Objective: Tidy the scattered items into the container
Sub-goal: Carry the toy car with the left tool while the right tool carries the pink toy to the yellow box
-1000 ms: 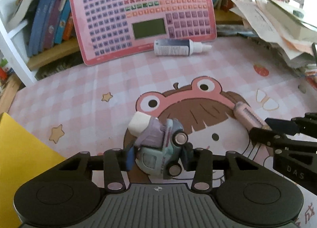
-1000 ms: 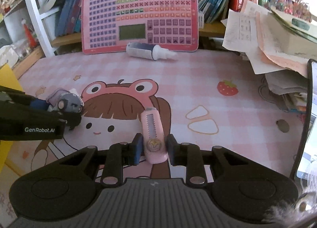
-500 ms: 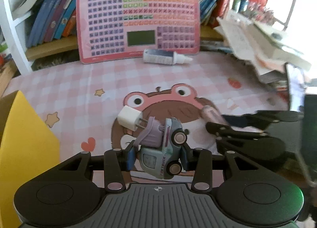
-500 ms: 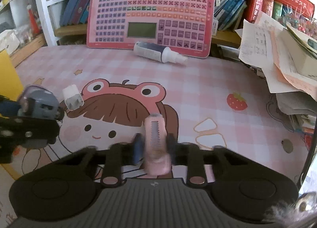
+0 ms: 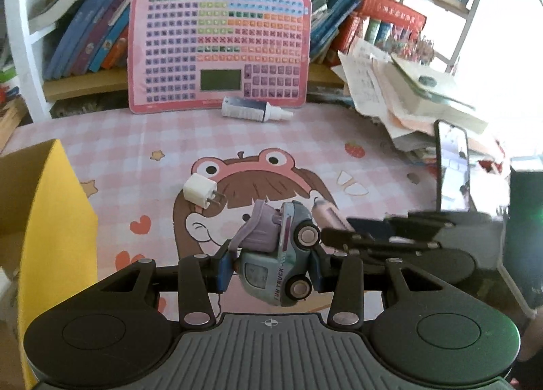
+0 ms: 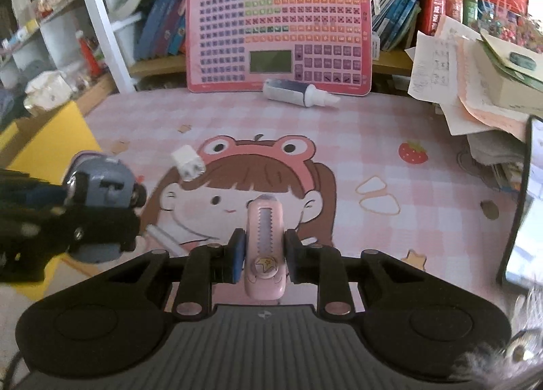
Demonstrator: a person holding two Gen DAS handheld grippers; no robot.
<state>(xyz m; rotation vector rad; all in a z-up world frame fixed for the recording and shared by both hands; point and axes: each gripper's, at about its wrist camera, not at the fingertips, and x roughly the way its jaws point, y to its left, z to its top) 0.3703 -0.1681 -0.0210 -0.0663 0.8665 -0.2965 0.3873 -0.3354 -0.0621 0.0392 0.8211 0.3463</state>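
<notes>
Left wrist view: left gripper (image 5: 271,266) clamped on a toy truck (image 5: 276,254), blue pads pressing its sides, truck tipped nose-down and clear of the mat (image 5: 135,142). Just right of it, the right gripper (image 5: 353,237) with a pink cutter (image 5: 327,215) in its jaws. Beyond the truck, a white plug (image 5: 200,191) lying on the mat, untouched. Farther back, a small bottle (image 5: 253,111) on its side against the foot of the pink keyboard board (image 5: 219,50). At the left edge, the yellow box (image 5: 54,220), presumably the container, open top facing up, inside mostly hidden. Right wrist view: right gripper (image 6: 263,256) nearly closed on the cutter (image 6: 264,247), which points forward along the fingers, off the mat. To its left, the truck (image 6: 98,186) in the left gripper (image 6: 78,217), near the box (image 6: 47,142). By this reading: two items picked up and in the air, none visibly dropped in. Left to do: carry both over the box and release, then fetch the plug (image 6: 187,161) and the bottle (image 6: 298,93). Contents of the box impossible to tell from here.
</notes>
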